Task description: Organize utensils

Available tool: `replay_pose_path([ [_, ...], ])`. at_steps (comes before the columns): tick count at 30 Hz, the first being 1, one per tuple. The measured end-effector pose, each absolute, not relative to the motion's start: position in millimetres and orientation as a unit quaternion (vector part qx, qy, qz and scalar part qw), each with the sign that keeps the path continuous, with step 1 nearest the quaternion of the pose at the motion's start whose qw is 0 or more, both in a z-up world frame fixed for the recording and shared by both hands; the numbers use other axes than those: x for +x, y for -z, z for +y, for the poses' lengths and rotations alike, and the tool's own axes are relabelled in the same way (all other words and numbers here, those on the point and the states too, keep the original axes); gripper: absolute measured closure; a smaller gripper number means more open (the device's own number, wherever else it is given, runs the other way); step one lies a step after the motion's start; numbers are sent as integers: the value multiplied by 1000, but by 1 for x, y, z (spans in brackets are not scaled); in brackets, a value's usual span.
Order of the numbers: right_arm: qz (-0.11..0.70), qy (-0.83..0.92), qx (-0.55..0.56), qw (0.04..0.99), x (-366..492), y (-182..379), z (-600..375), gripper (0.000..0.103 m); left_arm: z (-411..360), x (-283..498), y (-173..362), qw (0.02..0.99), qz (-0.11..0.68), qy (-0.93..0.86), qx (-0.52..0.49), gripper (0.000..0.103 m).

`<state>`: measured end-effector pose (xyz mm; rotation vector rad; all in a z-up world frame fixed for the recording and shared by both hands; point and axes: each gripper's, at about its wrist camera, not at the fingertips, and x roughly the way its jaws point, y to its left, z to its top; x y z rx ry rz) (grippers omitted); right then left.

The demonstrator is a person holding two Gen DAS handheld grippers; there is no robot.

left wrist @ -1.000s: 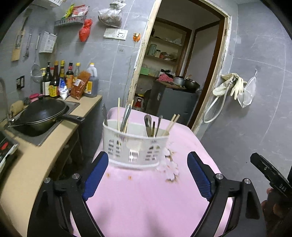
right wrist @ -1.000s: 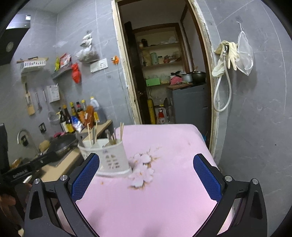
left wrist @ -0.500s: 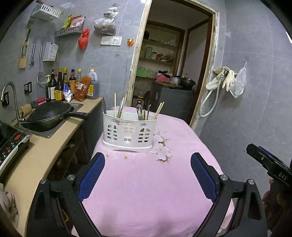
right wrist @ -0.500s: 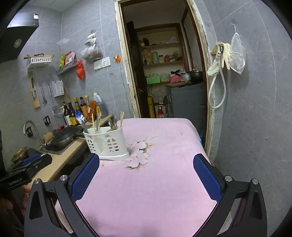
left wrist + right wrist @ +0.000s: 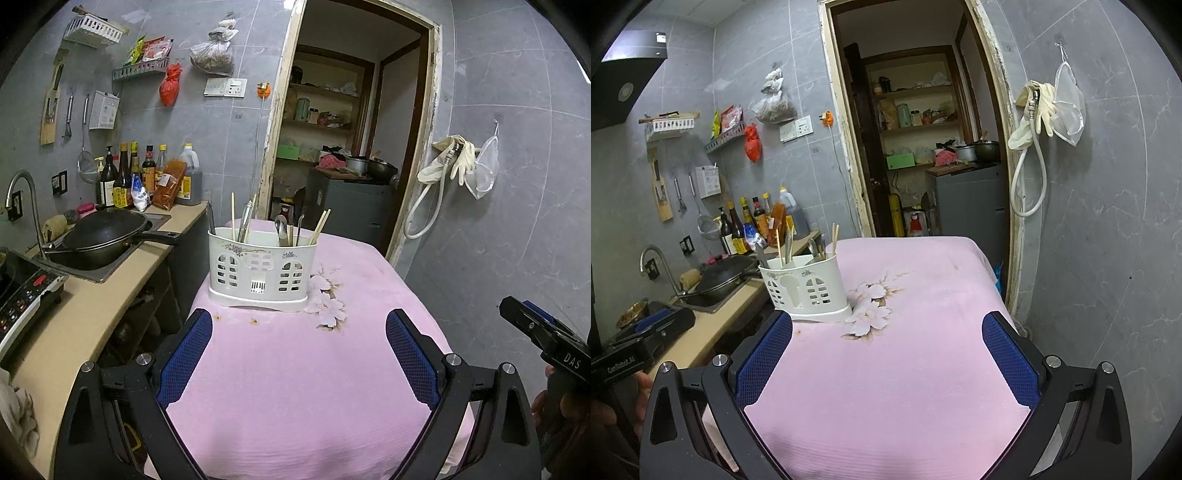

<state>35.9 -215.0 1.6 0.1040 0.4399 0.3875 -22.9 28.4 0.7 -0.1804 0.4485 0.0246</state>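
A white plastic utensil holder [image 5: 258,269] stands at the far left part of a table with a pink cloth [image 5: 303,376]. Chopsticks [image 5: 319,226], a spoon [image 5: 281,230] and other metal utensils [image 5: 245,220] stand upright in it. The holder also shows in the right wrist view [image 5: 805,288]. My left gripper [image 5: 299,350] is open and empty, held back over the near part of the table. My right gripper [image 5: 886,354] is open and empty, to the right of the left one and also well short of the holder.
A counter [image 5: 74,321] runs along the table's left side with a black wok [image 5: 103,236], an induction cooker [image 5: 22,291], a tap and bottles [image 5: 147,177]. A doorway [image 5: 351,147] lies behind the table. A grey tiled wall with a hose [image 5: 1030,177] stands on the right.
Both grippers have drawn back from the utensil holder and risen a little, so it looks smaller and farther. Both stay open and empty.
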Motion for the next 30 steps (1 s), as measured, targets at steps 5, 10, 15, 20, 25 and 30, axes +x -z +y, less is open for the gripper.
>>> replay_pose_path([
  [5,217,-190,51,956,36,-2,-214,0,30,-23,-1,971,223,-13,-89,11],
  [10,217,-190,51,956,35,-1,-214,0,31,-23,-1,971,222,-13,-89,11],
  [15,219,-191,53,955,35,-2,-215,0,32,-22,-1,971,223,-12,-88,11],
  [20,220,-192,53,955,35,-1,-217,0,33,-22,-2,971,224,-13,-88,11],
  [25,220,-191,54,955,35,-1,-216,0,33,-22,-1,970,225,-12,-87,11],
  [30,221,-191,54,955,36,-2,-217,0,34,-21,-2,970,225,-11,-88,11],
])
